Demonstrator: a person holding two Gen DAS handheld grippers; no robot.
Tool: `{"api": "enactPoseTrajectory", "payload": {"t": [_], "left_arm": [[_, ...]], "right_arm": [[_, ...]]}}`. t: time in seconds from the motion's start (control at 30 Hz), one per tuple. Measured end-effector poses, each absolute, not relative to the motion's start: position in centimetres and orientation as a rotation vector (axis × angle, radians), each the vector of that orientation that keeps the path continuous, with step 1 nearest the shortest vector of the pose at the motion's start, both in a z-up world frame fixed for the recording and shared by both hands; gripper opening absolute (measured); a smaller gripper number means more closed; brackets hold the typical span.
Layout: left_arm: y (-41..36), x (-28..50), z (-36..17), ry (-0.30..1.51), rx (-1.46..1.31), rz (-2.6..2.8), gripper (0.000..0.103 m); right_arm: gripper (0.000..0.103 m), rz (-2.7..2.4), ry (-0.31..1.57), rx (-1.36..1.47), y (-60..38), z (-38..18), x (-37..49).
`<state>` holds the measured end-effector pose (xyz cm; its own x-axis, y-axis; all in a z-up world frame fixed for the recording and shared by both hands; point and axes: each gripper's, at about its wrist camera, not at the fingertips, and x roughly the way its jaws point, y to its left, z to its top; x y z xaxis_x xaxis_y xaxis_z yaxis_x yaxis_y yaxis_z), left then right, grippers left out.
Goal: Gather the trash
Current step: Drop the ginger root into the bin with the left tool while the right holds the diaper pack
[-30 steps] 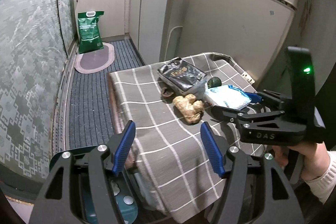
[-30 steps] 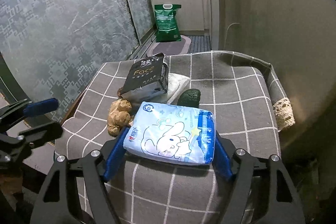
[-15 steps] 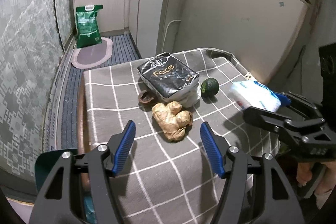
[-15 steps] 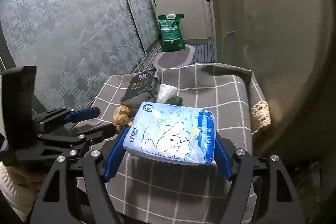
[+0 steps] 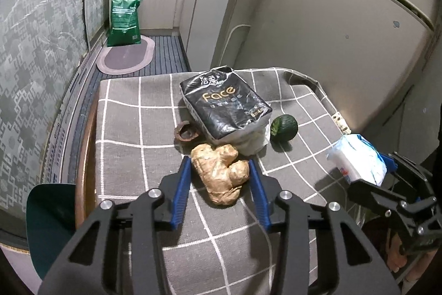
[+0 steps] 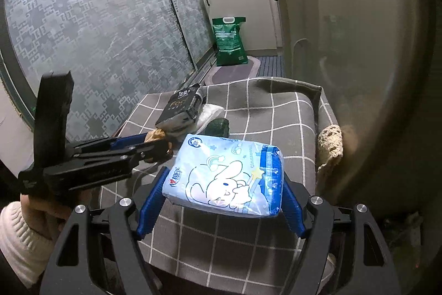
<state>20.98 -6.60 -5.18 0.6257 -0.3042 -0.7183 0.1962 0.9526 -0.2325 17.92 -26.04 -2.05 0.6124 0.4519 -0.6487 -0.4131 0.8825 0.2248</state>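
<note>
My right gripper [image 6: 223, 184] is shut on a light blue tissue pack with a rabbit print [image 6: 225, 174] and holds it above the checked table's near right part; the pack also shows in the left wrist view [image 5: 359, 159]. My left gripper [image 5: 219, 174] is open, its blue fingers [image 5: 181, 192] on either side of a ginger root [image 5: 223, 174] lying on the cloth. Behind the ginger lie a black "Face" tissue pack [image 5: 225, 104], a brown shell piece [image 5: 185, 131] and a dark green round fruit [image 5: 284, 125].
The grey checked tablecloth [image 5: 127, 129] covers a small table beside a fridge [image 5: 345, 26]. A teal bin [image 5: 51, 223] stands at the table's near left. A green bag [image 5: 125, 15] and a mat [image 5: 127, 57] are on the floor behind. A sponge-like lump [image 6: 330, 148] sits at the table's right edge.
My left gripper has moved from over the teal bin forward onto the table, so its open fingers now flank the ginger. My right gripper has lifted and drawn back with the blue pack.
</note>
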Motion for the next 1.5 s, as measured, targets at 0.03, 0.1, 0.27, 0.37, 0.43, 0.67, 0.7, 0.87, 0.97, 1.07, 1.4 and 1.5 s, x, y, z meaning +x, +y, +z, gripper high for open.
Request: {"api": "enactPoseTrajectory", "payload": {"t": [0.03,0.1,0.27,0.37,0.43,0.67,0.7,0.87,0.97,1.07,1.4,1.5], "left_arm": [[-6.6,21.0,-5.2,0.848,-0.135,-0.288,0.044],[-6.7,20.9,-5.2,0.848,-0.133,-0.288,0.044],[-6.2,20.4,-4.7,0.838,-0.147,-0.293,0.044],[-5.6,19.9,-4.2,0.823,-0.165,-0.305,0.044],[-5.2,19.6,-3.8,0.806,-0.175,-0.309,0.044],[-2.6,18.5,-2.4,0.759,-0.194,-0.283,0.044],[-2.1,18.3,-2.3,0.756,-0.197,-0.277,0.044],[1.1,17.3,-2.0,0.748,-0.211,-0.230,0.044],[2.8,16.6,-2.0,0.751,-0.214,-0.203,0.044],[4.5,16.1,-1.9,0.757,-0.218,-0.176,0.044],[9.7,14.5,-3.0,0.802,-0.225,-0.100,0.044],[11.0,14.2,-3.8,0.837,-0.230,-0.105,0.044]], "right_arm": [[0.075,0.501,0.763,0.051,-26.1,-2.0,17.9],[0.075,0.502,0.761,0.051,-26.2,-2.0,17.8],[0.075,0.506,0.760,0.049,-25.9,-1.9,17.7],[0.075,0.513,0.758,0.045,-25.4,-1.7,17.7],[0.075,0.519,0.756,0.039,-24.9,-1.5,17.7],[0.075,0.551,0.748,0.010,-22.4,-0.9,17.5],[0.075,0.557,0.748,0.006,-21.9,-0.8,17.5],[0.075,0.586,0.748,-0.020,-19.3,-0.5,17.4],[0.075,0.607,0.751,-0.041,-17.3,-0.5,17.3],[0.075,0.626,0.753,-0.057,-15.6,-0.5,17.3],[0.075,0.707,0.746,-0.097,-9.1,0.1,16.8],[0.075,0.726,0.745,-0.102,-7.4,0.3,16.7]]}}
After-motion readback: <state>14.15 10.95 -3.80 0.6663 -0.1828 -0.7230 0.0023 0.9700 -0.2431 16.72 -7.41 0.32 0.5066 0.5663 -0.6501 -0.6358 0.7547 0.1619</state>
